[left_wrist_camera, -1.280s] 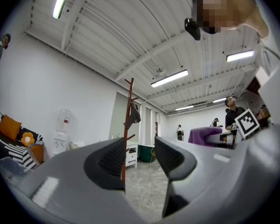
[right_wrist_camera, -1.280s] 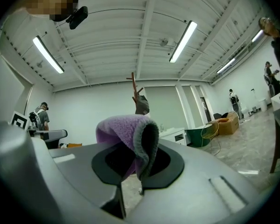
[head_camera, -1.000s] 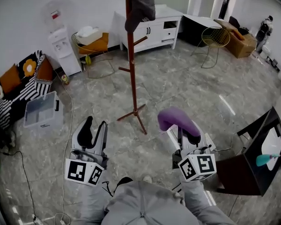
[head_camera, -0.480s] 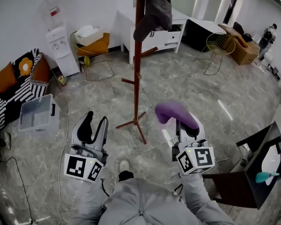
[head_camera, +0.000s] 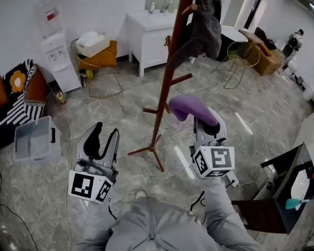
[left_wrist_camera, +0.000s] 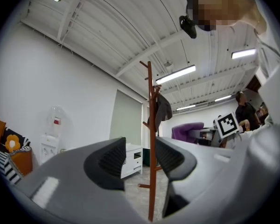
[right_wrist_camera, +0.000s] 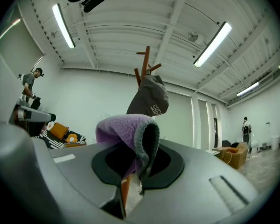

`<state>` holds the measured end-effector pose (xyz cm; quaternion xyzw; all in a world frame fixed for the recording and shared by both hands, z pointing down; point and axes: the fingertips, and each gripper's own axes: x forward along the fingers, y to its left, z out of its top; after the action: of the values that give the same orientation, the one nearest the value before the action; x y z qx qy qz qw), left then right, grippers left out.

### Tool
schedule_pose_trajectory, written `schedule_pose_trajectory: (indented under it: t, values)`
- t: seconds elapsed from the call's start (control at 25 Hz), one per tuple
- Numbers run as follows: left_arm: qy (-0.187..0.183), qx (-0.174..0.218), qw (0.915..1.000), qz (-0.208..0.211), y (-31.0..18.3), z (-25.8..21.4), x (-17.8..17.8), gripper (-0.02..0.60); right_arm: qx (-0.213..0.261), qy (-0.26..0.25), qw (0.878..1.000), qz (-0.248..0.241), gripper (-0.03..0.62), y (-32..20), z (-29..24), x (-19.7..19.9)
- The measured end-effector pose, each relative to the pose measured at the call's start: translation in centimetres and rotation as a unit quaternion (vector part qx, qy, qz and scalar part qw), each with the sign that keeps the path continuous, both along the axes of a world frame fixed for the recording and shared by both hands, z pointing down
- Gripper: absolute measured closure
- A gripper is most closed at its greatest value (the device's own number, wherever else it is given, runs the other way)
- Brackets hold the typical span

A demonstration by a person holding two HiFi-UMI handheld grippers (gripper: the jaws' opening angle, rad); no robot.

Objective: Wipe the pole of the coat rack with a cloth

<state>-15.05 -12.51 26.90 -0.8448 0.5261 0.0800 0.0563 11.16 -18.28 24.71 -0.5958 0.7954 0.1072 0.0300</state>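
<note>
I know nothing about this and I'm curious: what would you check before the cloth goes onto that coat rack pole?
1. Cloth gripped by the right gripper: ok, the jaws are shut on it.
2. Cloth touching the pole: cannot tell. They look close in the head view.
3. Left gripper free: ok, open with nothing held.
4. Pole bare for wiping: not ok at the top, where a dark garment hangs. The middle stretch is bare.
5. Pole upright on its feet: ok.
</note>
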Motion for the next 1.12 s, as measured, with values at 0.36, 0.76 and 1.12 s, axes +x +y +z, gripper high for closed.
schedule_pose_trajectory:
  t: [0.36, 0.76, 1.12]
  values:
    - [0.008, -0.019, 0.9998, 0.002, -4.6, 1.3, -2.7, 0.377, 0.007, 0.124, 0.991, 0.040, 0.549, -8.6, -1.0, -2.9]
    - [0.025, -0.029, 0.9987, -0.034, -6.0, 2.2, -3.7, 0.376, -0.033, 0.205, 0.978, 0.028, 0.549, -13.4, 1.9, -4.5]
    - [0.039, -0.033, 0.9971, -0.057, -6.5, 2.9, -2.8, 0.376, -0.066, 0.300, 0.952, -0.011, 0.551, -13.5, 7.4, -5.1]
